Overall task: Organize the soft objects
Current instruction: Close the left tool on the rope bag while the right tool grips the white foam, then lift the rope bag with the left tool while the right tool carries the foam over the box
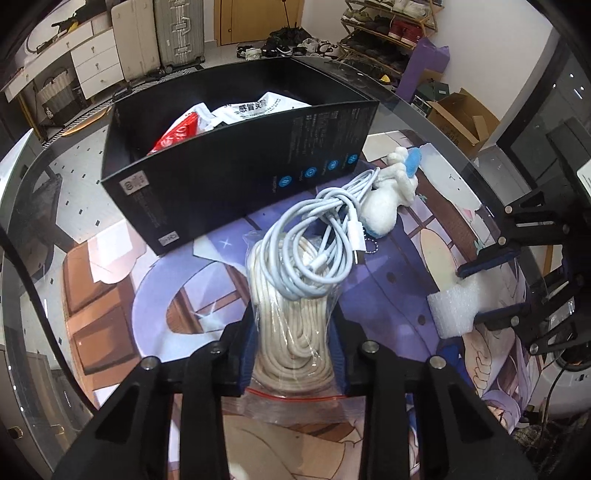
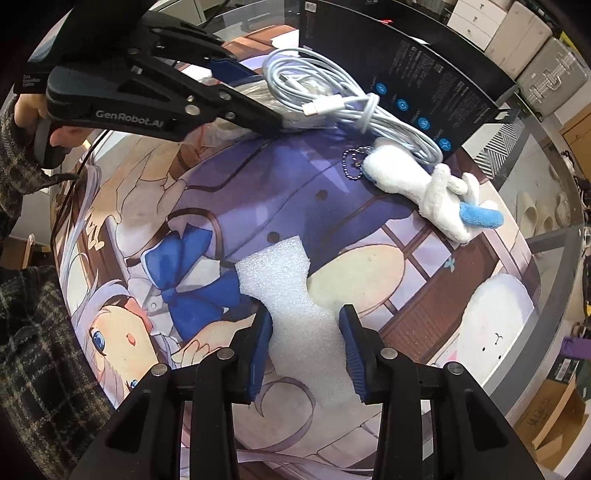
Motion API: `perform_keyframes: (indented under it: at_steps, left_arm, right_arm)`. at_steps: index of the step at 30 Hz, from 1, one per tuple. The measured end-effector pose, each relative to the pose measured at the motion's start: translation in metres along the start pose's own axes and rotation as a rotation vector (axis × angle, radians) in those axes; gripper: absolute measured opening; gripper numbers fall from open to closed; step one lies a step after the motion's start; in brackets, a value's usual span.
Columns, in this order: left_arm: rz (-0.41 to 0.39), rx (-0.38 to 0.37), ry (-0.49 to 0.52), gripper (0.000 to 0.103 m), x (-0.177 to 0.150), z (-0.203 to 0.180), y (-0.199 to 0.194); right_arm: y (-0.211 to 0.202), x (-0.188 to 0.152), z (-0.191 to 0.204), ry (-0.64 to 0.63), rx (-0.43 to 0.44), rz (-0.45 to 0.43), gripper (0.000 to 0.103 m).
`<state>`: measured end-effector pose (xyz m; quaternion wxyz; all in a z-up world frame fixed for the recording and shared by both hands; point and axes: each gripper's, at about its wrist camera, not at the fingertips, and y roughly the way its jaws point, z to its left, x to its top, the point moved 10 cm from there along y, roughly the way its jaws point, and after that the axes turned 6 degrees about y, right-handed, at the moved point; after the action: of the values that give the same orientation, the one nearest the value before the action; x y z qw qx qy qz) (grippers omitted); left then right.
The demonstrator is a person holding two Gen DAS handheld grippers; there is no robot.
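Observation:
My left gripper (image 1: 295, 332) is shut on a clear zip bag of coiled beige rope (image 1: 295, 325), which lies on the printed mat (image 1: 155, 295). A coiled white charging cable (image 1: 317, 225) rests on the far end of that bag. Beyond the cable lies a white plush toy with blue parts (image 1: 388, 199). My right gripper (image 2: 306, 339) points down at the mat and is shut on a white foam piece (image 2: 284, 280). In the right wrist view the left gripper (image 2: 258, 98) reaches in from the upper left, next to the cable (image 2: 332, 92) and the plush toy (image 2: 424, 184).
An open black box (image 1: 240, 158) stands just behind the cable, with red and white packets (image 1: 192, 125) inside. The mat covers a round glass table (image 1: 55, 192). On the floor beyond are suitcases (image 1: 177, 33), a shoe rack (image 1: 388, 29) and a cardboard box (image 1: 461, 114).

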<state>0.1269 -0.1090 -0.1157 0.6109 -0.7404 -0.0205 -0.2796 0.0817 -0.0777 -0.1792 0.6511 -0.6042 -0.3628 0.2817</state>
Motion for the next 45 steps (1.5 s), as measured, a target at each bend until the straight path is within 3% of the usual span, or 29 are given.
perform_keyframes:
  at_steps: [11,22,31,45]
  left_arm:
    - [-0.007,0.037,0.004,0.032,-0.008,0.013,-0.022]
    - [-0.033,0.077,-0.025,0.032,-0.015,0.036,-0.049]
    - [-0.056,0.084,-0.010,0.032,0.002,0.034,-0.060]
    - [-0.106,0.106,-0.020,0.032,0.040,0.034,-0.069]
  right_arm:
    - [-0.028,0.024,-0.040,0.161,0.020,-0.109,0.037]
    - [-0.058,0.062,-0.033,0.188,0.041,-0.201,0.037]
    - [-0.068,0.083,-0.027,0.217,0.062,-0.243,0.037]
    - [-0.091,0.109,-0.045,0.266,0.020,-0.307,0.037]
